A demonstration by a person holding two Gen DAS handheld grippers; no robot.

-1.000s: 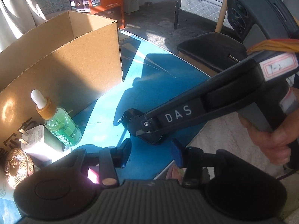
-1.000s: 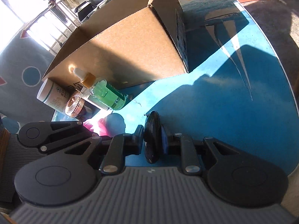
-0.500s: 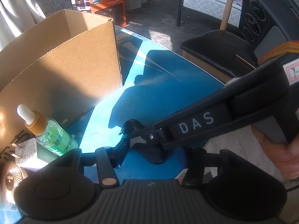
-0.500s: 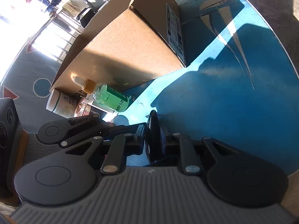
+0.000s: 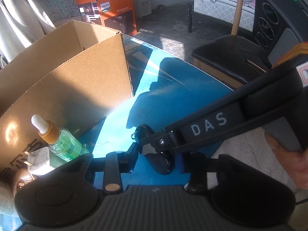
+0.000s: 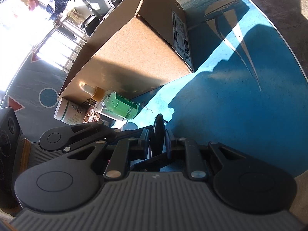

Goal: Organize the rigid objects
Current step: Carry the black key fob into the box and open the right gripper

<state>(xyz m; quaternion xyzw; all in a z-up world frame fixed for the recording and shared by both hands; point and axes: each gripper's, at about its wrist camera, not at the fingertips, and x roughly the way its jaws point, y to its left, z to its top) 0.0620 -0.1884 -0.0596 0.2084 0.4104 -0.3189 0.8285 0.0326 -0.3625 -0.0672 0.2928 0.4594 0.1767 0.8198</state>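
The right gripper (image 6: 157,137) is squeezing a flat black disc (image 6: 158,132), and its two fingers are pressing on the disc's two faces. The disc is standing on its edge, low over the blue table (image 6: 240,115); whether it is touching the table is hard to tell. In the left view the same disc (image 5: 143,132) is showing just past the right gripper's tip. The left gripper (image 5: 157,158) is waiting close by with its fingers spread apart and nothing between them. Behind the disc, a cardboard box (image 6: 134,57) is standing on the table. Its inside is not showing from here, so nobody can say what is already in it. Right in front of the box, more things are sitting in a little bunch: a green dropper bottle (image 6: 117,104) lying on its side, a white jar (image 6: 67,111), a shiny round copper lid (image 5: 21,179) and a white plug (image 5: 38,159). So the tidying seems to be only starting. The disc is being picked up, and it likely belongs in the box. The four other things are probably waiting for their turn.
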